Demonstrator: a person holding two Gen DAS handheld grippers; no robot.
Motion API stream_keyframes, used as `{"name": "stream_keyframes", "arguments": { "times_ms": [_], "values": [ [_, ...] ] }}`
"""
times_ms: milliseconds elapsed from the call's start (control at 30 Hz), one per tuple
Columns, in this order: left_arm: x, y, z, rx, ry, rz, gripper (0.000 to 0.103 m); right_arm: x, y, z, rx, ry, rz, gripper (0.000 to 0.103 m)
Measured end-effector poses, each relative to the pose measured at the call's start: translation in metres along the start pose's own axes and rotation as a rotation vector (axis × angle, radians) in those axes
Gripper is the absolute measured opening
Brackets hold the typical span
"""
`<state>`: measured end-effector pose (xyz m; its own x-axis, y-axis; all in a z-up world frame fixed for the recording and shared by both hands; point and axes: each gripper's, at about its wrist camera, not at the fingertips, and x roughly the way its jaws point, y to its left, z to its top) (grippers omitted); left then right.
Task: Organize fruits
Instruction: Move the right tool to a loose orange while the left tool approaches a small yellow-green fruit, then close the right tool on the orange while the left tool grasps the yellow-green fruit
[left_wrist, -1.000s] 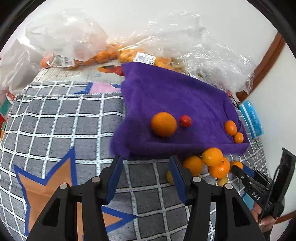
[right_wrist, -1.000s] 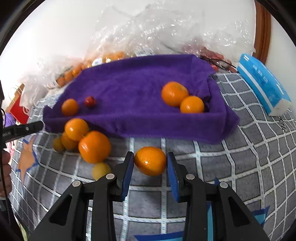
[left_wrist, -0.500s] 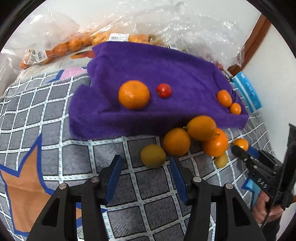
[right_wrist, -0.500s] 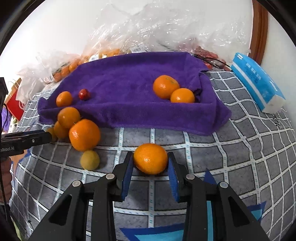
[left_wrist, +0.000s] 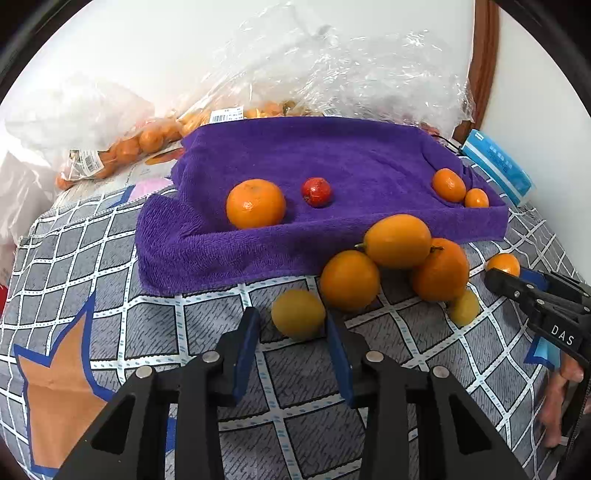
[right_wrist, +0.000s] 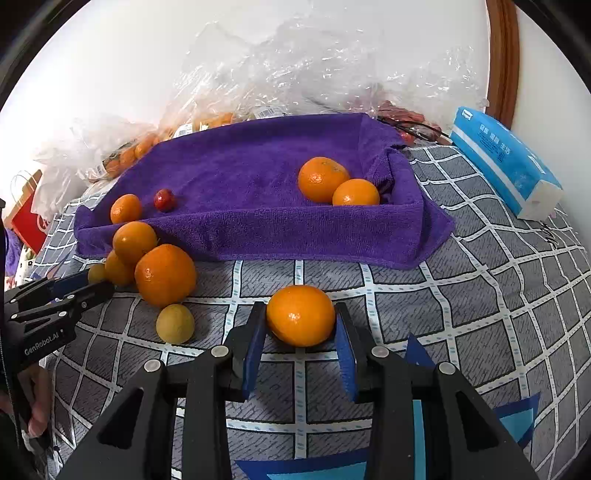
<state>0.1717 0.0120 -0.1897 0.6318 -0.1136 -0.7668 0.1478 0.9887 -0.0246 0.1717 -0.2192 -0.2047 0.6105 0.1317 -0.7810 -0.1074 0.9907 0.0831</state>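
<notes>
A purple towel (left_wrist: 332, 166) (right_wrist: 258, 173) holds a big orange (left_wrist: 255, 203), a small red fruit (left_wrist: 316, 191) and two oranges at its right end (left_wrist: 448, 184) (right_wrist: 322, 179). In front of it lies a pile of oranges (left_wrist: 397, 236) (right_wrist: 165, 275) with two small yellow fruits. My left gripper (left_wrist: 291, 325) is open around one yellow fruit (left_wrist: 298, 314) on the cloth. My right gripper (right_wrist: 300, 325) is shut on an orange (right_wrist: 301, 314), low over the cloth. It also shows in the left wrist view (left_wrist: 503, 264).
Clear plastic bags of oranges (left_wrist: 122, 147) and crumpled plastic (right_wrist: 314, 74) lie behind the towel. A blue tissue pack (right_wrist: 506, 162) lies at the right. A red bag (right_wrist: 27, 218) stands at the far left. The checked grey cloth (right_wrist: 480, 295) covers the surface.
My left gripper has swung right and forward until its fingers flank the yellow fruit. My right gripper has drawn back a little from the towel with the orange in it.
</notes>
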Motion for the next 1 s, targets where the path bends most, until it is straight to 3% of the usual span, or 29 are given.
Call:
{"name": "stream_keyframes", "arguments": {
  "times_ms": [167, 1000],
  "values": [
    [-0.003, 0.012, -0.001, -0.048, -0.007, -0.042, 0.031, 0.0, 0.006, 0.0, -0.026, 0.0, -0.042, 0.036],
    [-0.004, 0.019, -0.002, -0.123, -0.019, -0.078, 0.028, -0.003, 0.001, -0.001, -0.007, -0.01, -0.032, 0.035]
  ]
}}
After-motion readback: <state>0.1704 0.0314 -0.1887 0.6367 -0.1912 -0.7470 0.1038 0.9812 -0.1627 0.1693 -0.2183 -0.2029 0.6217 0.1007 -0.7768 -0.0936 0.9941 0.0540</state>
